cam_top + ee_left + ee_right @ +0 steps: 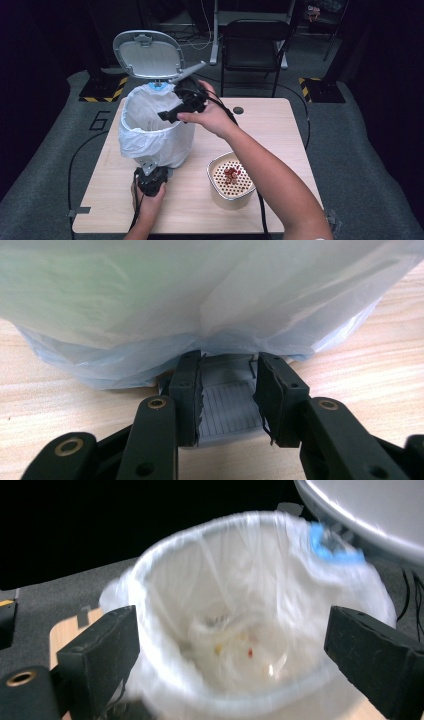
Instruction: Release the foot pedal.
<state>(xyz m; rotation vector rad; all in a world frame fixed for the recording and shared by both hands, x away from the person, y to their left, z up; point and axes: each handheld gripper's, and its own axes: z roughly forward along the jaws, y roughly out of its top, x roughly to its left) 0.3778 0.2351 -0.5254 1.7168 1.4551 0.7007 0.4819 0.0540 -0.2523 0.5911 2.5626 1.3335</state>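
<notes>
Inside the bin liner [240, 645], blurred scraps defy naming.

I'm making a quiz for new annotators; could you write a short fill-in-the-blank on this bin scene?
1. The lid of the pedal bin stands ____.
2. The left gripper presses the bin's grey ____ with its jaws.
3. The right gripper hovers over the bin with its jaws ____.
4. The perforated container on the table holds a few ____ bits.

Missing words: open; pedal; open; red
</notes>
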